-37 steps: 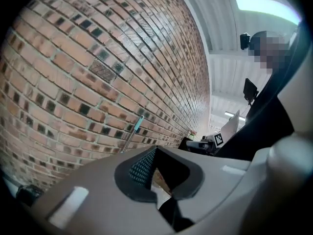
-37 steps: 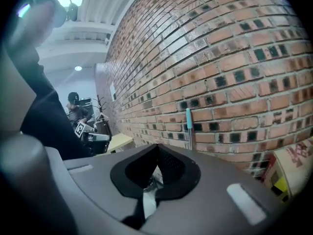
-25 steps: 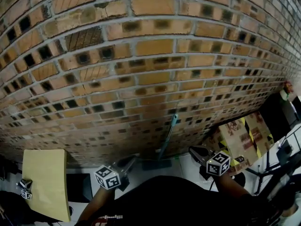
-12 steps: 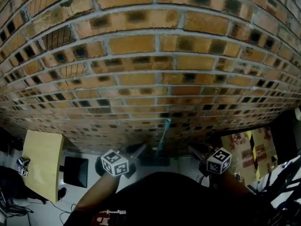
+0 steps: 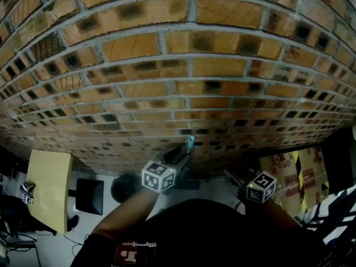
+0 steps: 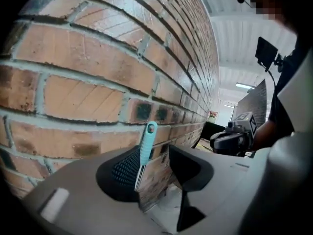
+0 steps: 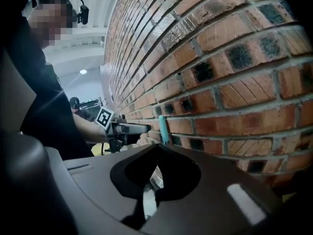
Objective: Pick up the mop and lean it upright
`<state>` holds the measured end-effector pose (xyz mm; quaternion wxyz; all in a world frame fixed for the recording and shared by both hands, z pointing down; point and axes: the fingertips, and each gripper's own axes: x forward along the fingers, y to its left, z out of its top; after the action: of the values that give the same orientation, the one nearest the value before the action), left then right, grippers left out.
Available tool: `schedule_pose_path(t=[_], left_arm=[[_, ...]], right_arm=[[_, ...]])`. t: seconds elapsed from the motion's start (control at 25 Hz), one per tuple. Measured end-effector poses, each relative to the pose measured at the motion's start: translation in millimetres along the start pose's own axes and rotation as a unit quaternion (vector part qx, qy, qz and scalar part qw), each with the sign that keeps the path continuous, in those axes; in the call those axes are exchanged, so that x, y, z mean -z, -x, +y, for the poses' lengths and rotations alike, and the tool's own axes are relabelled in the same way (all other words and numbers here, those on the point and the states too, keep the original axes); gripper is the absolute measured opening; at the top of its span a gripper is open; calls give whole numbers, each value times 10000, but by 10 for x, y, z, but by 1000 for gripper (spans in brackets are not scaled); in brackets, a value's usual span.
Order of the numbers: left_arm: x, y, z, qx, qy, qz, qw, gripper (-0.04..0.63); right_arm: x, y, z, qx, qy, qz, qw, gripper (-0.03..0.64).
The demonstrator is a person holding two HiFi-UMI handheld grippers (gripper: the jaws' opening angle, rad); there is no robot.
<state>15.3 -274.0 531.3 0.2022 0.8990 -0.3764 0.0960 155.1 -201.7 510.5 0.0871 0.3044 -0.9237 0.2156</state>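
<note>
Brick wall: the orange-brown brick wall with grey mortar filled more of the head view than a second before, so the person had closed in on it.
Mop: the mop with a thin metal shaft and a teal plastic grip stood upright against the wall, as it had a second before; only the grip end showed clearly, and its foot at the wall's base was mostly hidden.
Left gripper: the grey two-jaw left gripper had come up from low, near the wall's foot, to the top of the mop. Its jaws stood wide apart with the teal grip between them, close in front of one ribbed pad; nothing was clamped.
Right gripper: the grey two-jaw right gripper had hardly moved. It hung just off the wall, further along it than the mop, jaws drawn together on nothing.
Meaning for the task: the mop already appeared to lean upright on the wall, so the left gripper's reach looked like a move to take or steady the handle. A grasp had not yet been made.
Cardboard box: a tan printed cardboard box lay at the wall's foot beyond the right gripper, with red marks and yellow-black patches too small to read.
Marker cubes: the white cubes on both grippers carried black square patterns, no letters.
Shirt patch: small red-and-white print on the person's dark top, illegible.
</note>
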Motion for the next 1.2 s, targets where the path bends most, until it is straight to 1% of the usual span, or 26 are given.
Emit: schedule_pose_path(t=[0.16,0.28,0.4,0.48,0.56,0.64,0.72,0.76,0.8,0.84,0.92,1.08,1.2], left_arm=[[175,-243,66,-351,-42,449,9984,221],[316,-406,119,-621,-8,747,9953,252],[329,-539,159,-916,-19,870,9920,272],[254,-574,166,-1129,-34,871,9898,275],[228,-610,177,-1288,37,912,9875,276],[294,-646,255,-1502,342,994,9831,275],[339,-642,348,-1695,740,985,9778,228],[355,-636,381,-1733,863,979,9762,197],[369,-630,405,-1742,900,985,9756,162],[380,-626,420,-1732,883,999,9758,143],[359,-604,423,-1710,737,1023,9772,143],[288,-486,431,-1708,127,1020,9799,120],[280,-289,457,-1747,-143,1064,9788,114]], right_arm=[[27,86,-36,90,-158,-59,9998,14],[60,141,-42,222,-174,-52,9996,14],[66,181,-25,353,-160,-8,9992,14],[89,213,-37,393,-195,-16,9990,14],[96,247,-56,437,-230,-31,9988,14],[104,278,-75,474,-252,-36,9986,14],[110,300,-79,490,-253,-38,9985,14],[107,307,-79,491,-248,-46,9985,14],[103,312,-80,492,-240,-55,9985,14],[101,314,-83,491,-232,-62,9985,14],[90,308,-80,476,-210,-58,9986,14],[72,270,-20,406,-138,-27,9991,14],[49,243,1,371,-105,-40,9993,14]])
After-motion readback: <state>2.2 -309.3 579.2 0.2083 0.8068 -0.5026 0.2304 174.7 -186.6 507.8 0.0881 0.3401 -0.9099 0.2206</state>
